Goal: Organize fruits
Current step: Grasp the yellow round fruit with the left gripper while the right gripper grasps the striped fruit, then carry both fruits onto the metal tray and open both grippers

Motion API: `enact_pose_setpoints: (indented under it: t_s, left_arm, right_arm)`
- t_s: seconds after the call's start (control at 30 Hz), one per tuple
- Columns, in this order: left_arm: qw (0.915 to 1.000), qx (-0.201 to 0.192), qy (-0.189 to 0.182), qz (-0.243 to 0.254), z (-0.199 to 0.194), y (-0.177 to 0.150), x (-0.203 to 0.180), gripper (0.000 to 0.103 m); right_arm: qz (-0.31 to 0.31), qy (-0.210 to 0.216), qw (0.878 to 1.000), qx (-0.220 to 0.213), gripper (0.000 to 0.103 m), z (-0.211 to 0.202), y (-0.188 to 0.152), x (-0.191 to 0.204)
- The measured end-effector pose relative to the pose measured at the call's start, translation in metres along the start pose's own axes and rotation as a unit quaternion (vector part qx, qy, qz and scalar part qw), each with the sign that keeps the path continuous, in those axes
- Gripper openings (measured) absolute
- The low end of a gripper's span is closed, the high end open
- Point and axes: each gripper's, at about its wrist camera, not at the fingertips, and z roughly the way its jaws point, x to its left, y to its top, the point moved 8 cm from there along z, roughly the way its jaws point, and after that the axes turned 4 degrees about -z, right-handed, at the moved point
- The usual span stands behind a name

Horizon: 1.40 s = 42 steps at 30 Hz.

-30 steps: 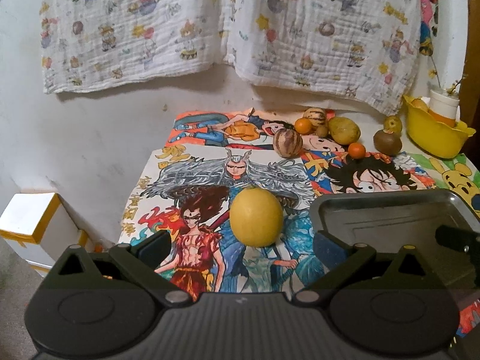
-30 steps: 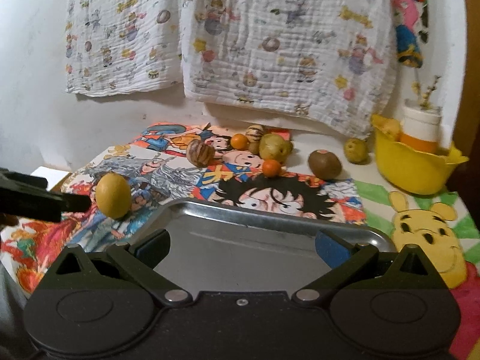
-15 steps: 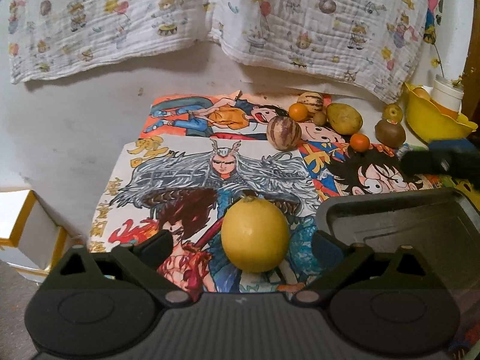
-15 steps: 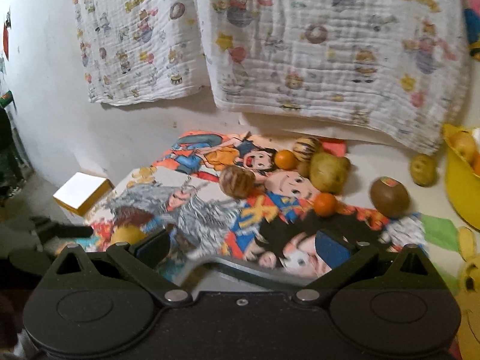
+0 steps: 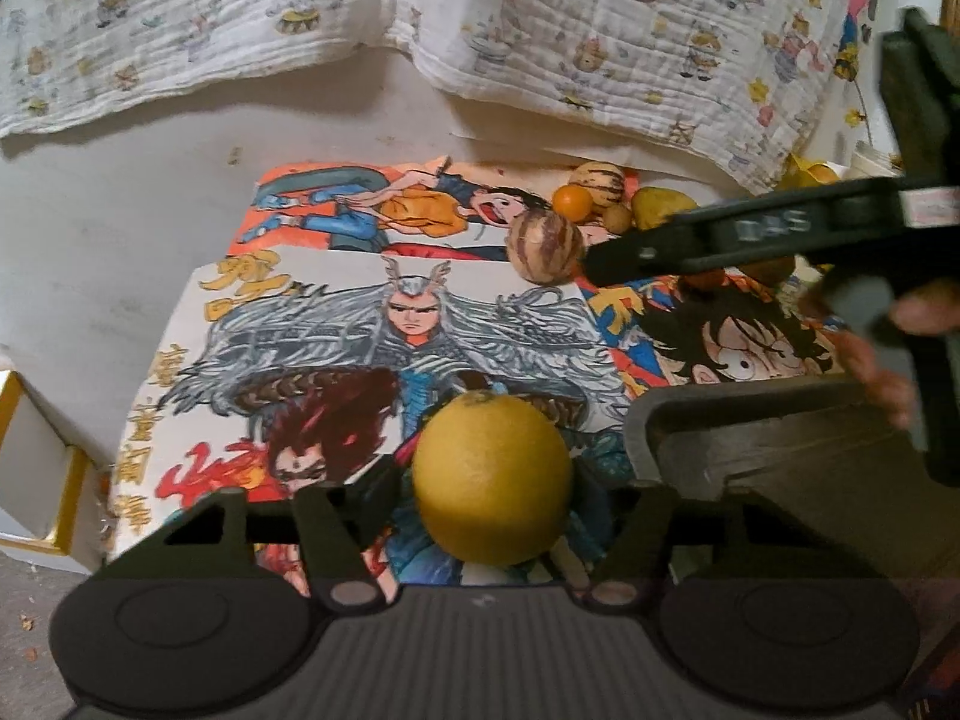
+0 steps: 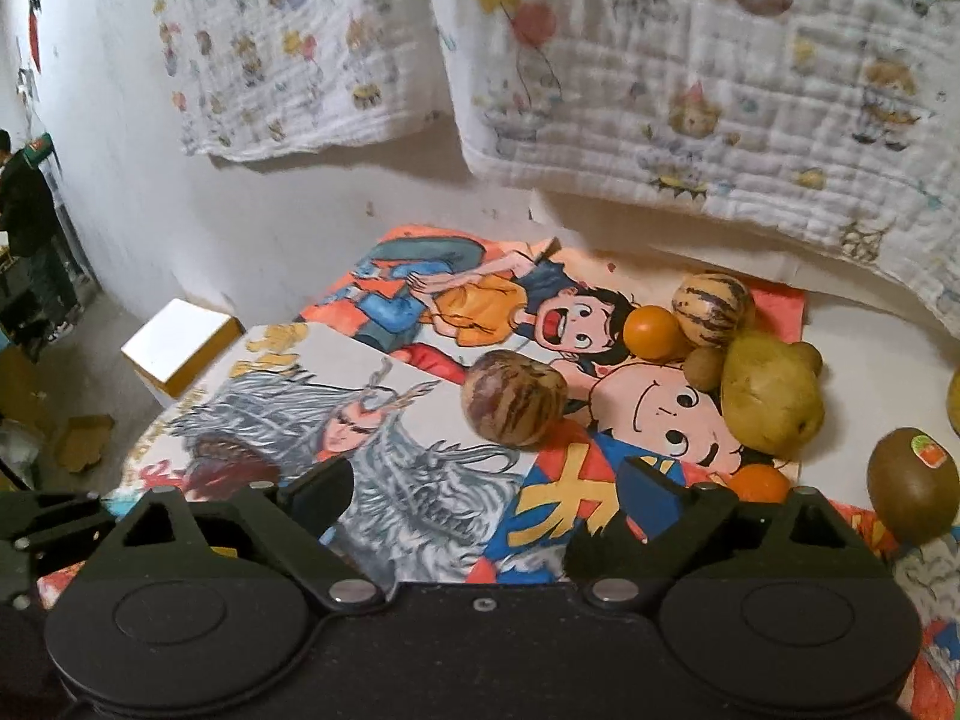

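A yellow lemon (image 5: 492, 477) lies on the cartoon posters between the fingers of my open left gripper (image 5: 489, 498); the jaws stand on both sides of it, and I cannot tell if they touch. A grey metal tray (image 5: 780, 438) sits just to its right. My right gripper (image 6: 480, 492) is open and empty, low over the posters, with a brown striped melon (image 6: 513, 396) just ahead of it. In the left wrist view the right gripper's body (image 5: 780, 228) crosses the upper right.
Behind the striped melon lie a second striped melon (image 6: 711, 309), two small oranges (image 6: 654, 333), a yellow-green pear-like fruit (image 6: 771, 399) and a kiwi (image 6: 912, 483). A white and yellow box (image 6: 180, 345) stands off the table's left. Printed cloths hang on the back wall.
My left gripper has moved forward so the lemon now sits between its fingers. My right gripper has moved forward and left, off the tray and toward the striped melon.
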Motion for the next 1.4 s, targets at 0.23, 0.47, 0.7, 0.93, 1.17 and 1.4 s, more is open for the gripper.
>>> enact_pose_setpoints:
  t_s: [0.23,0.47,0.7,0.93,1.17,1.4]
  left_arm:
    - [1.0,-0.002,-0.007,-0.002,0.011,0.007,-0.003,0.06]
    - [1.0,-0.002,-0.008,0.002,0.022,0.015,-0.005,0.06]
    - [0.9999,-0.003,-0.014,-0.003,0.027,0.018,-0.004,0.06]
    - [0.9998,-0.002,-0.017,-0.009,0.03,0.019,-0.003,0.06]
    - [0.9996,-0.005,-0.019,-0.02,0.032,0.019,-0.001,0.059]
    - [0.9992,-0.025,-0.025,-0.018,0.03,0.015,-0.001,0.059]
  right_arm:
    - [0.003,-0.001,1.0,0.011,0.089,0.033,0.006,-0.01]
    - [-0.007,-0.004,1.0,0.015,0.08,0.059,0.015,-0.011]
    - [-0.01,-0.008,1.0,0.023,0.067,0.075,0.017,-0.01]
    - [-0.021,-0.022,0.999,0.027,0.057,0.084,0.017,-0.01]
    - [-0.01,-0.018,1.0,0.015,0.056,0.083,0.017,-0.012]
    - [0.003,-0.004,1.0,0.0,0.056,0.059,0.011,-0.012]
